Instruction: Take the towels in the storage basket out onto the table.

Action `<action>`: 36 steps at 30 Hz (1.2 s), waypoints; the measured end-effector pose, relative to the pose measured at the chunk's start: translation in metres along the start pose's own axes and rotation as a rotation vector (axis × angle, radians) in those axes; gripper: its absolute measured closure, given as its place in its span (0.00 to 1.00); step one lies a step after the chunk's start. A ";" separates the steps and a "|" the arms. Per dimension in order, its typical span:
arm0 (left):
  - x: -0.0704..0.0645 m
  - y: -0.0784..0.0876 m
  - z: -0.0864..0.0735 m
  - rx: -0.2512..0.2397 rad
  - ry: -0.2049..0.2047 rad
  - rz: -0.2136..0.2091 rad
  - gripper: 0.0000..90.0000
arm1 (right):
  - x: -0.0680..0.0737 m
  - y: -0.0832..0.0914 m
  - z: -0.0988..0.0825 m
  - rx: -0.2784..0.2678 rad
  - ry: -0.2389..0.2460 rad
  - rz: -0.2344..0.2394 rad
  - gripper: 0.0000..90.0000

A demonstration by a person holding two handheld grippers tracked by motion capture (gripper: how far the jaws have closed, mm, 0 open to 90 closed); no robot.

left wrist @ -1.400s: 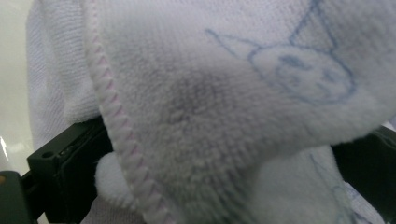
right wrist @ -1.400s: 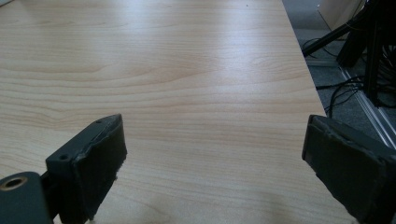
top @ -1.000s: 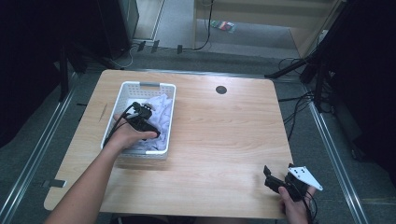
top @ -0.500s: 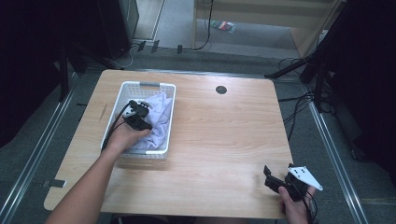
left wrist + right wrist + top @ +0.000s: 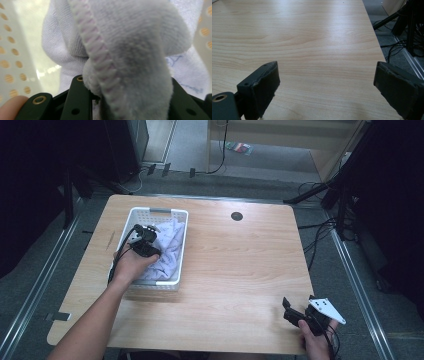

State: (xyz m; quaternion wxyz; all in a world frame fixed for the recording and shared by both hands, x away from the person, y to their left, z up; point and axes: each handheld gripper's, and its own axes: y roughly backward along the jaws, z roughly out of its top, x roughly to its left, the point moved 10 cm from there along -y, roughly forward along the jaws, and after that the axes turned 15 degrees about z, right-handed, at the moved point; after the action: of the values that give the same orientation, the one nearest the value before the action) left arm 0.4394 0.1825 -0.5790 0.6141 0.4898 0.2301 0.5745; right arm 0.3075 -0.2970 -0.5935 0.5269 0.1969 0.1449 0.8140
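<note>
Your left gripper (image 5: pixel 145 245) is down in the basket (image 5: pixel 181 251), and its jaws have just been closing on the towel (image 5: pixel 130 50). A stitched fold of it sits pinched right between them, the hem running up and away from the jaws, the rest of the cloth heaped just beyond. That hand is the one on the job. Your right gripper (image 5: pixel 300 314) rests well apart, off at the table (image 5: pixel 312 37) corner, jaws spread wide, nothing in them.
</note>
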 end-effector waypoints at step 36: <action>0.006 0.112 0.060 -0.172 -0.013 -0.050 0.71 | 0.000 0.000 0.000 0.002 0.010 -0.004 0.08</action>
State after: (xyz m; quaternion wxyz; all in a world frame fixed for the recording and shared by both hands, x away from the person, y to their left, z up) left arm 0.4380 0.1520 -0.4553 0.6697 0.4331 0.1880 0.5732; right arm 0.3077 -0.2967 -0.5936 0.5274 0.1929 0.1486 0.8140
